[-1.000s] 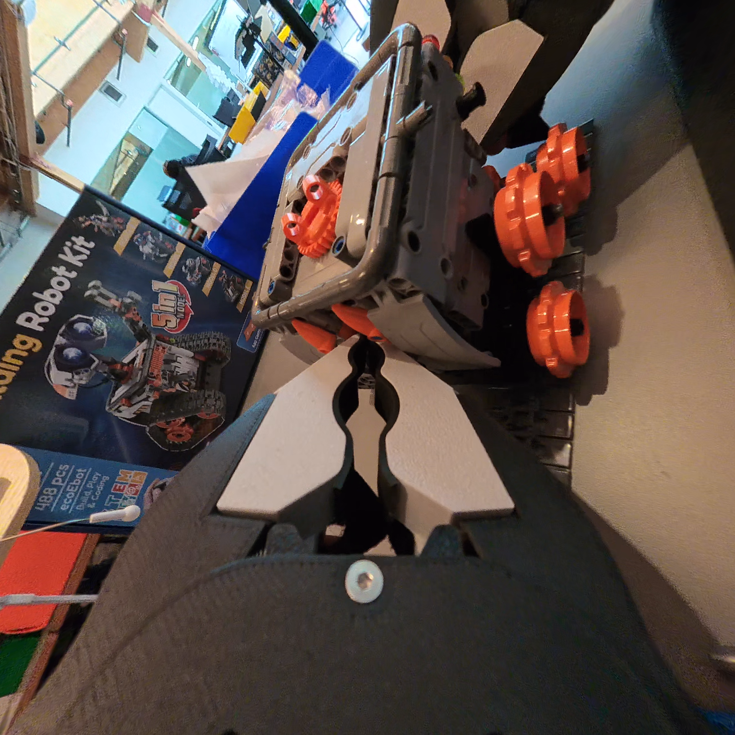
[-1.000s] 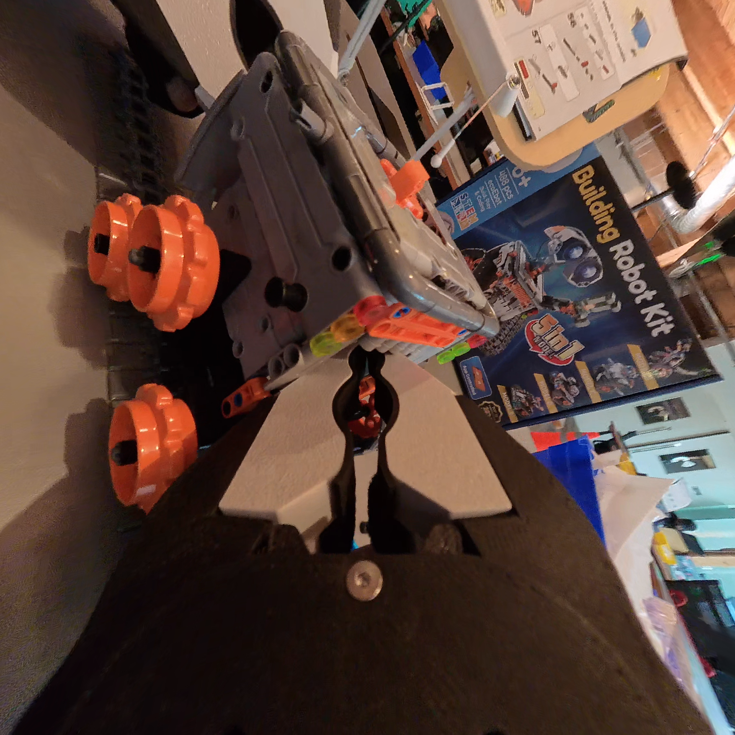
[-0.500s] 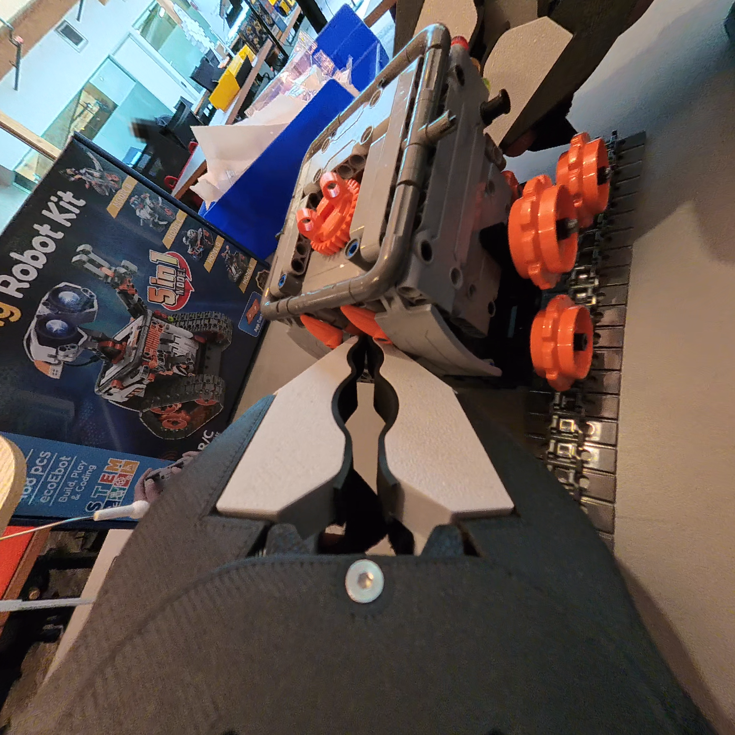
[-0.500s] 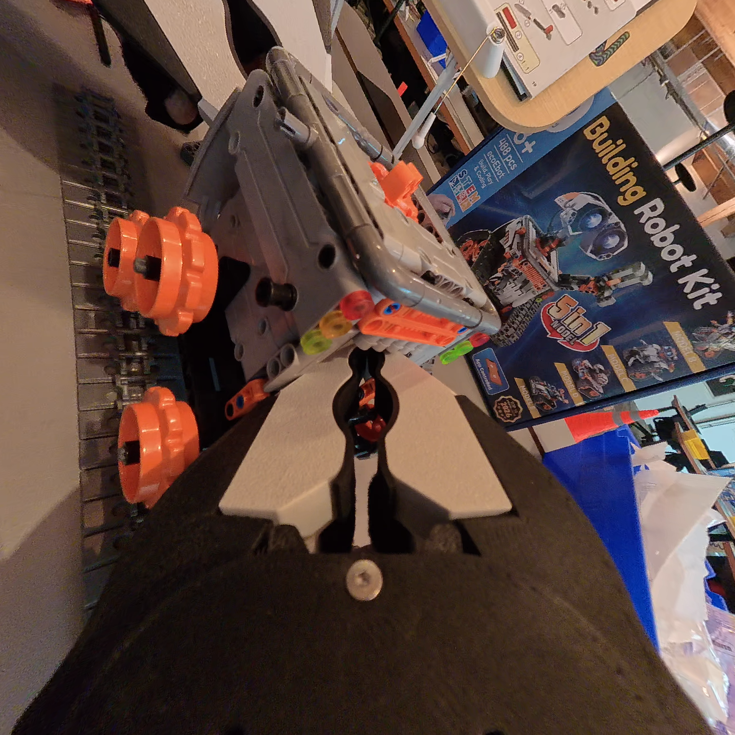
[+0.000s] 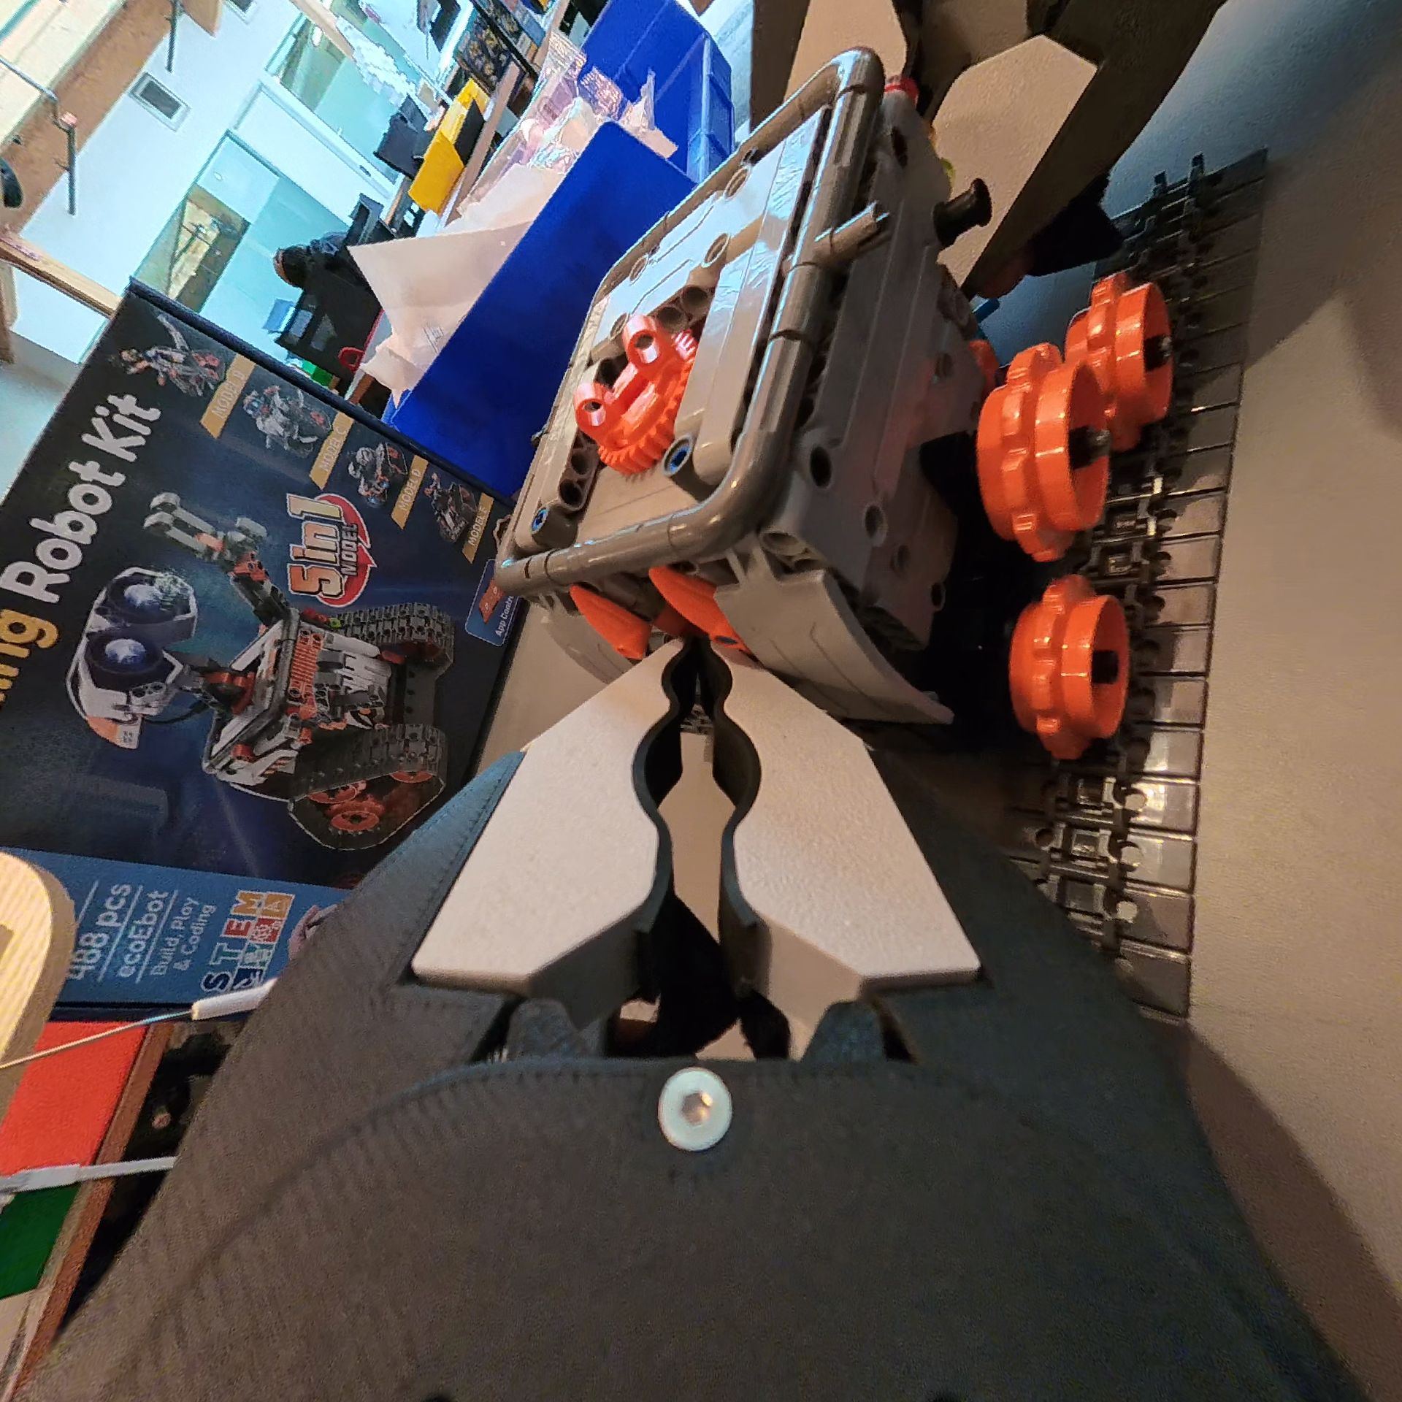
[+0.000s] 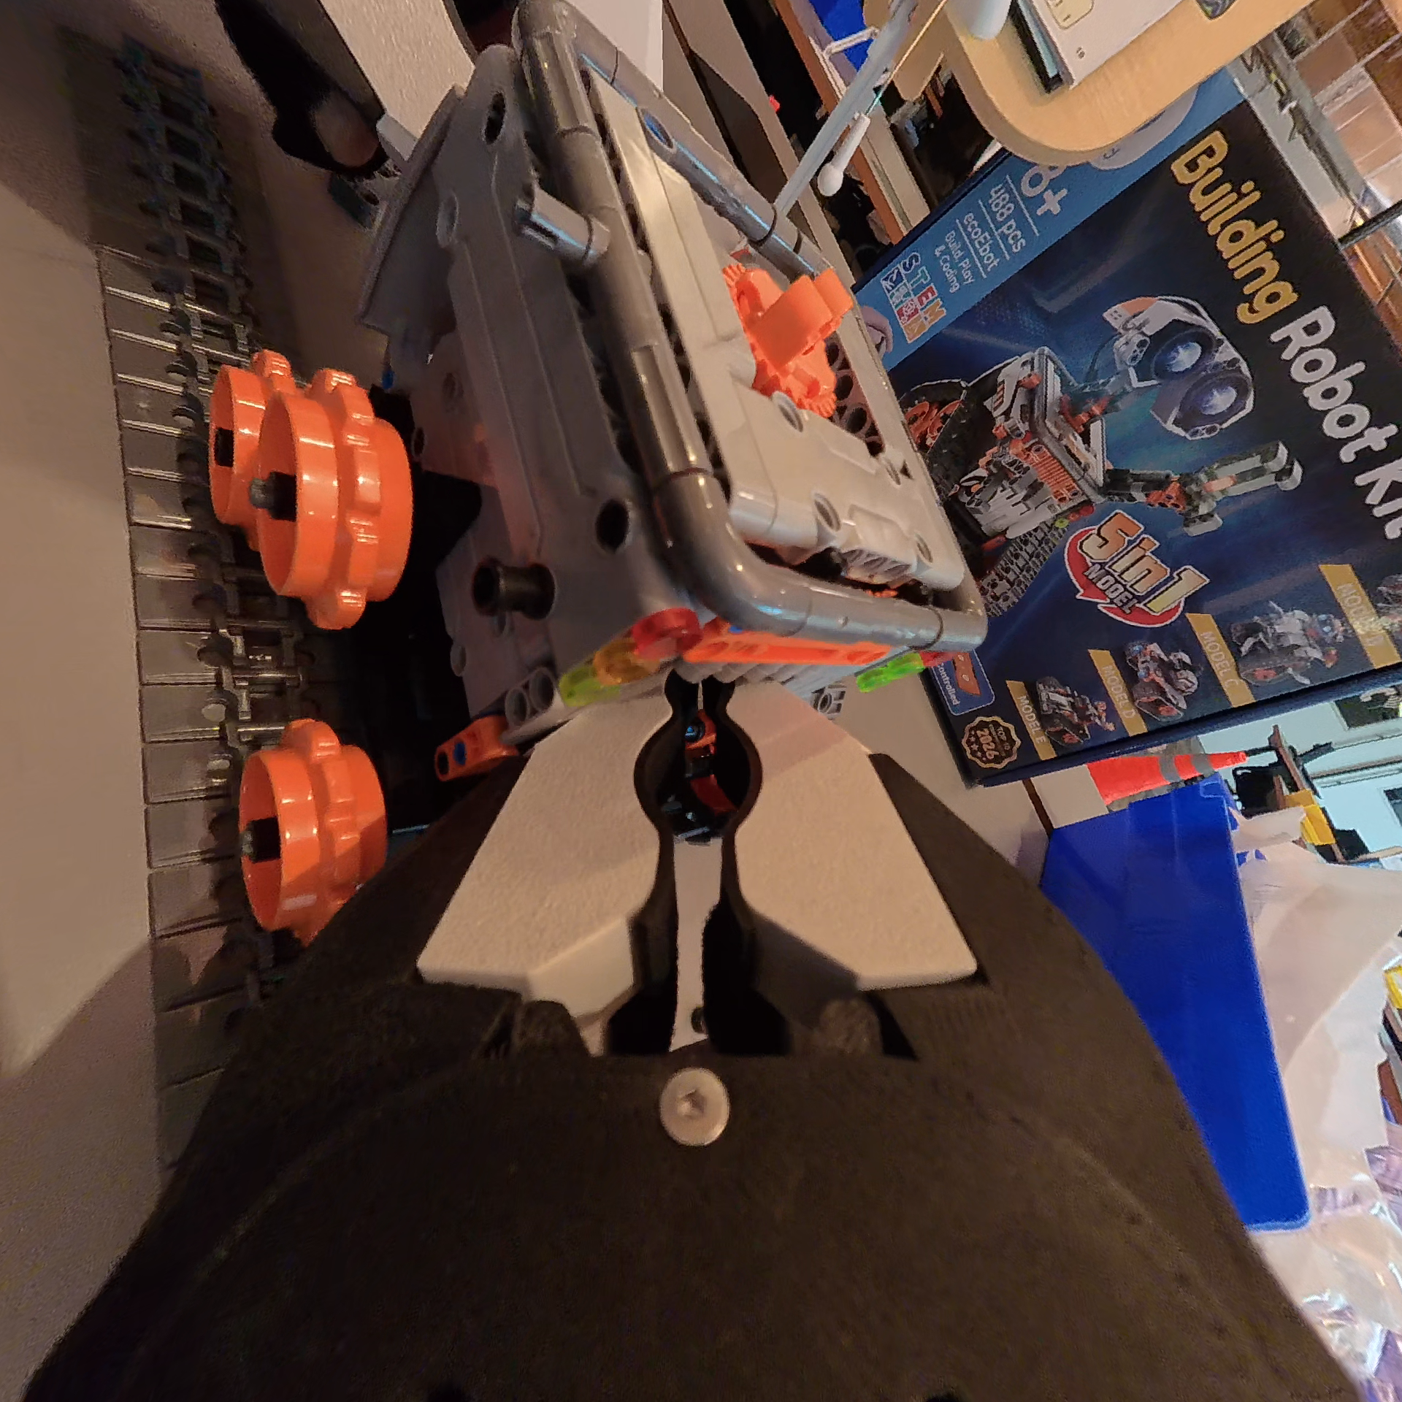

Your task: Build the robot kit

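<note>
A grey brick-built robot body [image 5: 796,425] with orange toothed wheels [image 5: 1043,447] is held between both grippers, tipped on its side. My left gripper [image 5: 694,652] is shut on one end of the body, by its orange parts. My right gripper [image 6: 698,683] is shut on the opposite end of the body [image 6: 607,425], under an orange beam and coloured studs. The wheels [image 6: 326,493] sit against a flat strip of dark track links [image 5: 1138,759] lying on the grey table [image 5: 1320,607]. The strip shows in the right wrist view too [image 6: 182,531]. The right gripper's fingers [image 5: 1016,129] show beyond the body.
A dark blue robot kit box [image 5: 227,576] stands beside the body; it also shows in the right wrist view [image 6: 1153,455]. Blue bins [image 5: 561,281] with white paper lie behind. A wooden stand with a booklet [image 6: 1062,68] is at the top right. The grippers' ends are close to 7 cm from one another.
Both grippers have tilted with the robot body, turning its top more into view. The track strip lies flat under the wheels. Both stay shut on the body.
</note>
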A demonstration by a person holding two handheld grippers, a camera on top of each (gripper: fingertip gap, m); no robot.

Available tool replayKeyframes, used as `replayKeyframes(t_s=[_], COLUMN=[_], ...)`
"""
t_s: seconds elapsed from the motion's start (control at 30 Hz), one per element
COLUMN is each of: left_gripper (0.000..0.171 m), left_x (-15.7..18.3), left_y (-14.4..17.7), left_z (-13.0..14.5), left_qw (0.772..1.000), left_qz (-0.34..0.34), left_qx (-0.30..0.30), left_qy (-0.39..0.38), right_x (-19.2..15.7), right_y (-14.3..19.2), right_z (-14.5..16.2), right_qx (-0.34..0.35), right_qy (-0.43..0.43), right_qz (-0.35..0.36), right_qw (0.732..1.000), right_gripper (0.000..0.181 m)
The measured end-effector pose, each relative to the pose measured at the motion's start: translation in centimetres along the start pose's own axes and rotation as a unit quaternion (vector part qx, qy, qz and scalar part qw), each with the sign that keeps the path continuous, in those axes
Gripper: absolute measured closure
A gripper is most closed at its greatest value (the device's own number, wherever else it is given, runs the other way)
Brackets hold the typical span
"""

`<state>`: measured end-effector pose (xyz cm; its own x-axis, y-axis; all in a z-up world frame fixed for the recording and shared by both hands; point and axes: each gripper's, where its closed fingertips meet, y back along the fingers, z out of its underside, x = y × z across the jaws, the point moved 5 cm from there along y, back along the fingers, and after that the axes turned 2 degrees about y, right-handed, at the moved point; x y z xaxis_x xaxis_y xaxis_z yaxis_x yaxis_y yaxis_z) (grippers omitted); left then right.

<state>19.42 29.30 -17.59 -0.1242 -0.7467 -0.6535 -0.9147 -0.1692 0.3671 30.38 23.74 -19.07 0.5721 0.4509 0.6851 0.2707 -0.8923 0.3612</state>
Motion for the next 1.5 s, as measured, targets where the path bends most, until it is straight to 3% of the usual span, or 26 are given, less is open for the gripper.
replayKeyframes(t_s=[0.2, 0.4, 0.47, 0.7, 0.87, 0.97, 1.3, 1.5], left_gripper=[0.153, 0.148, 0.147, 0.138, 0.131, 0.125, 0.135, 0.131], left_x=[-0.3, -1.3, -1.1, 1.1, 2.8, 3.7, 4.2, 4.1], left_y=[1.0, 3.5, 3.8, 5.6, 9.5, 10.5, 10.5, 10.1], left_z=[0.3, 0.1, -0.5, 2.0, 6.0, 8.2, 8.4, 8.5], left_qw=[0.999, 0.993, 0.993, 0.985, 0.95, 0.934, 0.921, 0.918], left_qz=[0.011, 0.026, 0.029, 0.112, 0.178, 0.188, 0.245, 0.253], left_qx=[0.002, 0.024, 0.028, -0.082, -0.205, -0.261, -0.216, -0.203], left_qy=[0.039, 0.115, 0.109, 0.1, 0.15, 0.156, 0.212, 0.226], right_x=[0.2, 0.3, 0.7, -1.0, -4.3, -4.7, -4.1, -4.1], right_y=[1.0, 2.9, 3.7, 7.9, 10.9, 10.8, 9.7, 9.7], right_z=[-0.2, 0.2, 0.5, 2.9, 5.6, 5.7, 6.4, 6.6], right_qx=[-0.002, -0.006, -0.015, -0.099, -0.162, -0.159, -0.122, -0.105], right_qy=[-0.006, -0.048, -0.056, -0.148, -0.189, -0.205, -0.242, -0.244], right_qz=[-0.004, -0.029, -0.024, -0.142, -0.236, -0.244, -0.273, -0.271], right_qw=[1.0, 0.998, 0.998, 0.974, 0.939, 0.934, 0.923, 0.925], right_gripper=[0.178, 0.175, 0.176, 0.16, 0.146, 0.144, 0.157, 0.157])
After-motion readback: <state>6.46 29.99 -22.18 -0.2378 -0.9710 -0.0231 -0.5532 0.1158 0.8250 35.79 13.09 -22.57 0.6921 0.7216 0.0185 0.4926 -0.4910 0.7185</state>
